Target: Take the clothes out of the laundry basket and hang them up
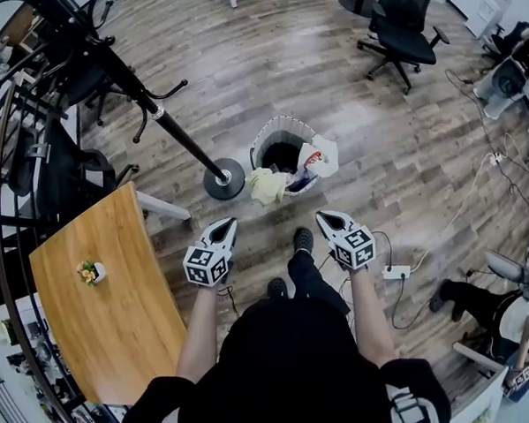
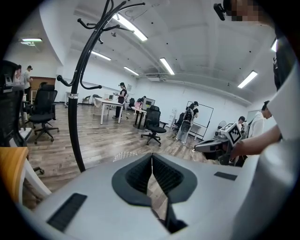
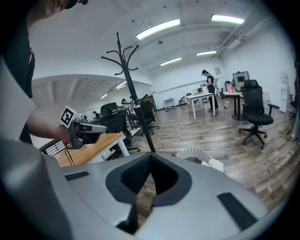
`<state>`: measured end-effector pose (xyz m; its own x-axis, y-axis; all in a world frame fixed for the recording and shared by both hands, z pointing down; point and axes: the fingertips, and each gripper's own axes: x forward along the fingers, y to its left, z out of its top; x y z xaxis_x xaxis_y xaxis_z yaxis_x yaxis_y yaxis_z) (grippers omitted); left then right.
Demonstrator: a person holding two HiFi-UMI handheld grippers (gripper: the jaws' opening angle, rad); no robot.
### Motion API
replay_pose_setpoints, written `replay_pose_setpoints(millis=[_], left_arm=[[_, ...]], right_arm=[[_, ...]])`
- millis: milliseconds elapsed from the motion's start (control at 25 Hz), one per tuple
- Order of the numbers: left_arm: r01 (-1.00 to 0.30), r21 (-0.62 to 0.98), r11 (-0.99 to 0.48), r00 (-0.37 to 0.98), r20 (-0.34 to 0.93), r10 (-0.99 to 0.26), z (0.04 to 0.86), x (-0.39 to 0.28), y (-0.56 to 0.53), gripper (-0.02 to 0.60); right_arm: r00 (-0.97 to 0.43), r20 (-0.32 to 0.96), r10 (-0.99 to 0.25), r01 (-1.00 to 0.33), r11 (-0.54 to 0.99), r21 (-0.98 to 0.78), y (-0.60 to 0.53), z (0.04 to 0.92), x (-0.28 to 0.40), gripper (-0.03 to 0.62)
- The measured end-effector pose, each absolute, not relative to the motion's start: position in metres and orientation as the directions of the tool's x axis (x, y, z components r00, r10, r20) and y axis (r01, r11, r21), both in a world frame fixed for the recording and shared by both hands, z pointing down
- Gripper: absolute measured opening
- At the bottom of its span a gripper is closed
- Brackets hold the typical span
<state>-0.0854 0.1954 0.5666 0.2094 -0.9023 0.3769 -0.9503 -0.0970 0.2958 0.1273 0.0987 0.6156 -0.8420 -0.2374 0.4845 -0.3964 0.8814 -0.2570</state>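
A: Claws?
B: left gripper (image 1: 228,222) and right gripper (image 1: 323,218): jaws together, nothing held.
A: Target?
B: laundry basket (image 1: 270,132) at 12 o'clock, between both. yellow garment (image 1: 268,186) hangs over its 7 o'clock rim, nearer the left; white cloth (image 1: 321,156) is at 3, nearer the right.
A: Surroundings?
B: wood floor (image 1: 400,151). coat stand base (image 1: 224,178) sits just beside the basket at 9.

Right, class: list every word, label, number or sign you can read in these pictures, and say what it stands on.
No text can be read.
Left gripper and right gripper: square black-and-white markers only, no letters.
White item on the laundry basket rim: red and blue print, too blurred to read.
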Motion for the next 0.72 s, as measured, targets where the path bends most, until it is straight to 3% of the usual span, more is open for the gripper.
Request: replay_pose_setpoints(millis=[720], left_arm=[[-0.947, 0.316, -0.048, 0.190, 0.435, -0.880, 0.590, -0.086, 0.128, 0.021]], right_arm=[[-0.837, 0.537, -0.110, -0.308, 0.904, -0.295, 0.041, 0.651, 0.106, 0.008]])
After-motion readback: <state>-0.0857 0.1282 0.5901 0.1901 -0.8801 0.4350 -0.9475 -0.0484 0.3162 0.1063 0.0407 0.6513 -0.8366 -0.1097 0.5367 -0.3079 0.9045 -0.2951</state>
